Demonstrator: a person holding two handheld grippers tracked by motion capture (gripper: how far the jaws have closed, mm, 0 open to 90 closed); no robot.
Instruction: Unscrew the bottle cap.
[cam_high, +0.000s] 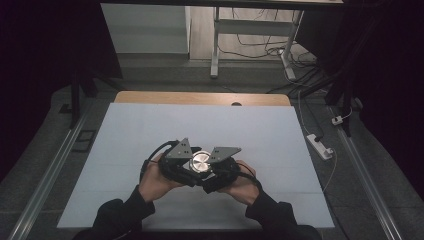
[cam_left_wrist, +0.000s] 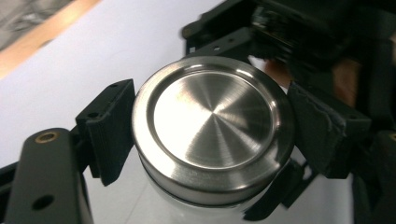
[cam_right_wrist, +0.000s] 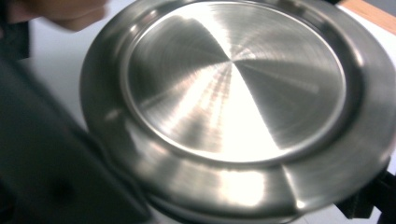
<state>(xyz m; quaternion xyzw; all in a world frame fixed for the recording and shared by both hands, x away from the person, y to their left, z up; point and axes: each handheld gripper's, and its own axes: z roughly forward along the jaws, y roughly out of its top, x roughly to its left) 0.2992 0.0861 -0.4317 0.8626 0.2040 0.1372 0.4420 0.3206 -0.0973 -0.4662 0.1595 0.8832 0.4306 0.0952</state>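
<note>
A white bottle (cam_left_wrist: 163, 212) with a brushed-steel lid (cam_high: 201, 161) is held above the white-covered table (cam_high: 150, 125), between both hands. In the left gripper view my left gripper (cam_left_wrist: 212, 135) is shut on the lid (cam_left_wrist: 212, 123), one black finger (cam_left_wrist: 109, 128) against its left rim and the other against its right. The right gripper (cam_high: 216, 172) comes in from the right and grips lower down, on the bottle's body under the lid. Its own view looks onto the lid (cam_right_wrist: 233, 84) from very close, with a dark finger (cam_right_wrist: 56, 177) at the lower left.
The table's far wooden edge (cam_high: 200, 98) runs along the back. On the floor to the right lie a white power strip (cam_high: 320, 146) and cables. Beyond the table stands a white desk frame (cam_high: 215, 50). Metal rails (cam_high: 50, 170) flank the table.
</note>
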